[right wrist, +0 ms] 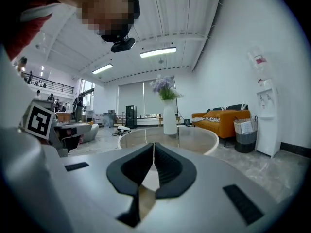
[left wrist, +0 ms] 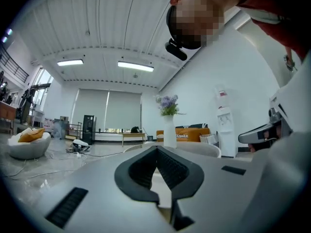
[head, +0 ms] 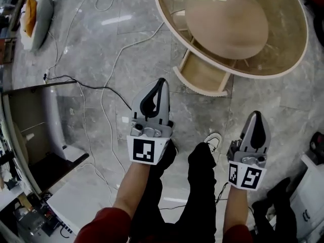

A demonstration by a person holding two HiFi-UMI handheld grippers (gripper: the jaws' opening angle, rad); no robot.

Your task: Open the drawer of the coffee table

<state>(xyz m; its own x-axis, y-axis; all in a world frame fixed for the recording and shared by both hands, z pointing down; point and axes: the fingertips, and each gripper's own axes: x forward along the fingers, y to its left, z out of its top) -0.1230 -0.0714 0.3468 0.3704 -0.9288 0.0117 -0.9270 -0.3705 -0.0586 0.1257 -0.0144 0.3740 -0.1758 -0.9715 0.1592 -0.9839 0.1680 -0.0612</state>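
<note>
Standing pulled open, pale wooden drawer (head: 202, 76), empty

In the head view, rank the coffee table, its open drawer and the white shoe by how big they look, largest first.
1. coffee table, by far the largest
2. drawer
3. white shoe, the smallest
The gaps are wide enough that nearness to the camera does not change the order.

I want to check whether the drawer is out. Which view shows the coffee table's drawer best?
The head view: the drawer sticks out, open, from under the round table. Both gripper views show only the table's top and a vase, never the drawer.
</note>
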